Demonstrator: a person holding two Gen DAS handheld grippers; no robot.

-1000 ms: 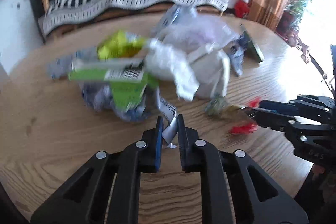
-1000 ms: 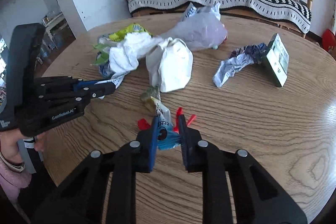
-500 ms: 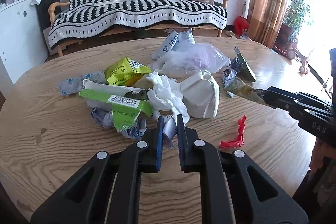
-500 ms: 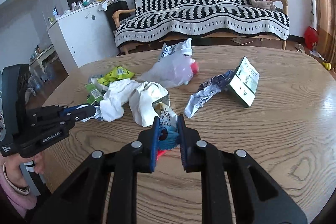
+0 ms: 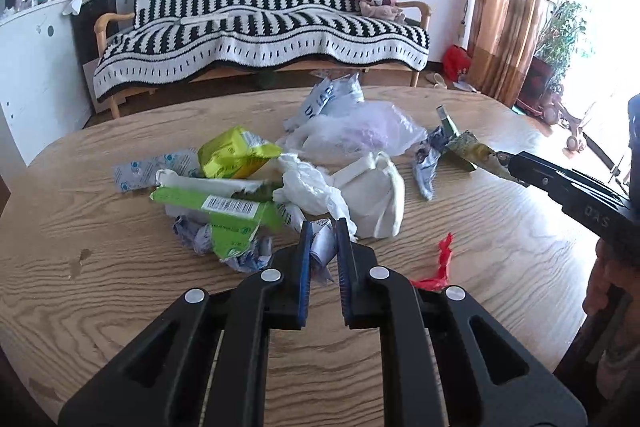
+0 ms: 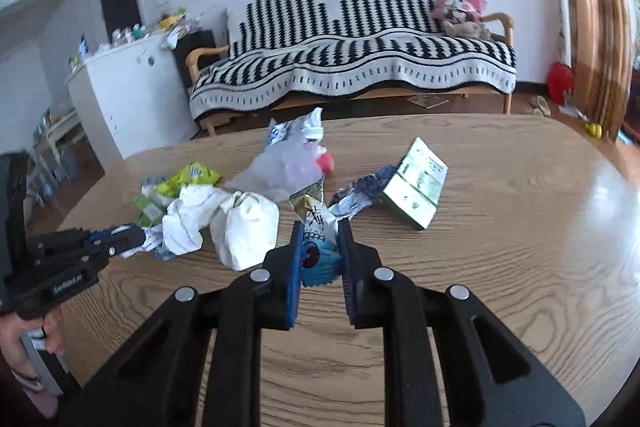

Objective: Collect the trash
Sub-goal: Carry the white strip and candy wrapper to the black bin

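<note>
Trash lies heaped on a round wooden table [image 5: 120, 267]: a green barcode wrapper [image 5: 224, 211], a yellow-green packet [image 5: 232, 153], crumpled white paper [image 5: 372, 195] and a clear plastic bag [image 5: 360, 131]. My left gripper [image 5: 322, 247] is shut on a crumpled white-grey wrapper [image 5: 324, 251] at the pile's near edge. My right gripper [image 6: 318, 239] is shut on a snack wrapper [image 6: 316, 227] with blue print and a gold top, held above the table. In the left wrist view that gripper [image 5: 508, 161] comes in from the right with the gold end [image 5: 472, 151] sticking out.
A red scrap [image 5: 442, 259] lies on the table right of my left gripper. A green box [image 6: 416, 183] and a blue-silver wrapper [image 6: 360, 193] sit right of the pile. A striped sofa [image 6: 360, 59] and a white cabinet [image 6: 120, 95] stand beyond the table.
The right gripper has lifted the snack wrapper off the table, away from the red scrap. The left gripper has risen a little with its wrapper. Both views have tilted upward.
</note>
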